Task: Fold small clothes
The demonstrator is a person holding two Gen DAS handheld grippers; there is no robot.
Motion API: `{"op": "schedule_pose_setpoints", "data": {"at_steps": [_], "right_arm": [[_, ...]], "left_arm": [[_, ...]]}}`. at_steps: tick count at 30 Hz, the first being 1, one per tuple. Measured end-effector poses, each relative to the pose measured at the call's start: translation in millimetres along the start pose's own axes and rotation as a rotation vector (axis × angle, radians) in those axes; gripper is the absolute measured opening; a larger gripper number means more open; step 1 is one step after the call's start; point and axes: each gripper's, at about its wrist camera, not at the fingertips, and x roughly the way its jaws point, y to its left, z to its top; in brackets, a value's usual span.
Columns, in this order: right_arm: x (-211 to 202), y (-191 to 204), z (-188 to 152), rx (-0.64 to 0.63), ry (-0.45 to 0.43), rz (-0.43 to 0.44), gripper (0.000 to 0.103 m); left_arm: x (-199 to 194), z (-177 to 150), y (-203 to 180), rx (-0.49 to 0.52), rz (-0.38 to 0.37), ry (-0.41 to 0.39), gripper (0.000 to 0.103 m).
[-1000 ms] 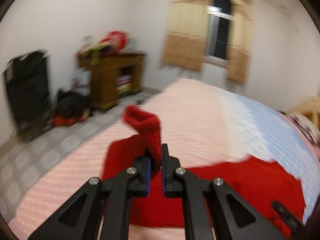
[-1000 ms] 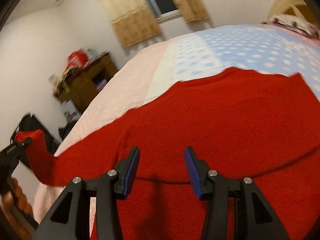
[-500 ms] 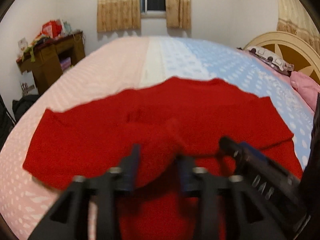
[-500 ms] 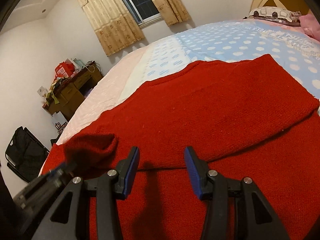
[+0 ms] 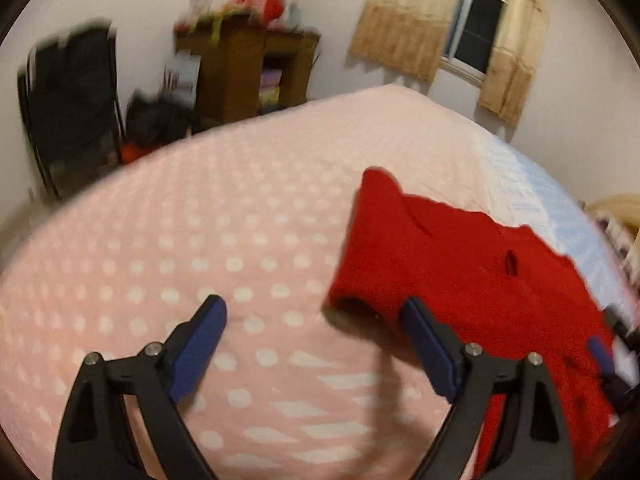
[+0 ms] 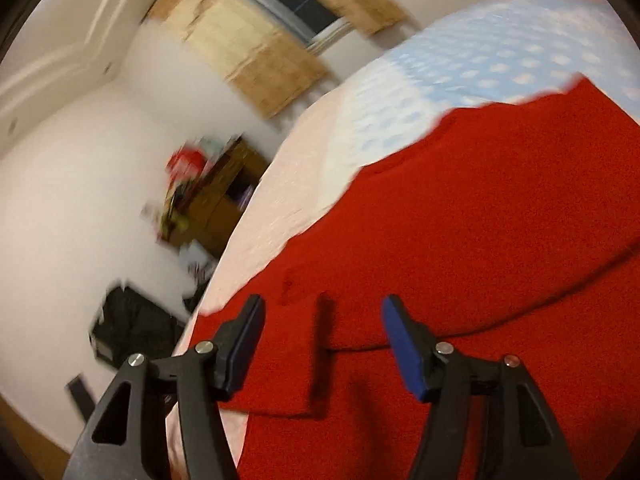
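A red knitted sweater (image 5: 472, 264) lies spread on the bed, its left sleeve folded in across the body. In the left wrist view my left gripper (image 5: 316, 320) hovers over the pink bedspread (image 5: 200, 248) beside the sweater's left folded edge. Its jaws are opening wide, with only bedspread and the corner of the fold between them, nothing gripped. In the right wrist view my right gripper (image 6: 320, 324) hangs above the sweater (image 6: 460, 216), and its jaws are opening too, over the folded sleeve's edge without pressing on it.
The bedspread turns light blue (image 6: 480, 60) toward the far right. Beyond the bed's left side stand a wooden cabinet (image 5: 244, 68) with clutter on top and a black bag (image 5: 72, 104) on the floor. A curtained window (image 5: 476, 28) is in the far wall.
My left gripper carried the red sleeve over onto the sweater's body, let it go, and swung left and down, now wide open. The right gripper's jaws widened and the hand tilted.
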Motion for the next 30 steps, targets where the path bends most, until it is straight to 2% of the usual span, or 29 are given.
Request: {"op": "schedule_pose_setpoints", "data": {"at_steps": [2,4,5,7,8,9,13,16,20,22,26,30], "right_arm": [[18.4,18.3,-9.9,-0.099,0.068,-0.048,0.062],[39.5,28.1,-18.8,-0.164,0.153,-0.107,0.062],[45.2,31.2,-23.3,-0.188,0.163,-0.116,0.058],[49.7,41.7,-28.7,-0.286,0.151,-0.177,0.046],[53.6,46.3,-30.3,-0.327,0.166,-0.200,0.028],[55.7,48.3,-31.1,-0.347,0.175,-0.210,0.015],[48.2,52.8,-26.9,-0.372,0.161,-0.198,0.010],[27.4,61.7,-8.2,-0.407,0.092,-0.174,0.010],[-6.1,71.1,31.6,-0.485,0.003,-0.202,0.010],[-25.2,64.1,51.7,-0.516,-0.023,-0.232,0.010],[-61.5,27.9,82.4,-0.562,-0.074,-0.357,0.010],[-77.4,-27.1,95.4,-0.537,-0.043,-0.484,0.010]], "left_arm": [[-4.6,-1.0,-1.2,-0.006,-0.008,-0.018,0.093],[-3.8,-3.1,-4.2,0.001,0.004,-0.004,0.094],[-4.7,-2.2,-3.2,0.004,0.001,-0.004,0.096],[-5.3,-2.2,-6.6,0.010,-0.011,-0.003,0.098],[-5.9,-2.2,-6.9,0.009,-0.014,-0.003,0.098],[-1.6,0.9,-2.1,0.006,-0.019,-0.003,0.099],[-3.5,1.3,5.7,-0.049,-0.091,-0.029,0.100],[-4.0,2.8,13.0,-0.086,-0.127,-0.041,0.100],[-2.7,3.7,11.9,-0.061,-0.100,-0.037,0.100],[-2.1,4.7,11.3,-0.055,-0.091,-0.034,0.100],[-0.4,5.6,9.7,-0.047,-0.081,-0.030,0.100],[2.3,6.1,4.1,-0.029,-0.057,-0.025,0.100]]}}
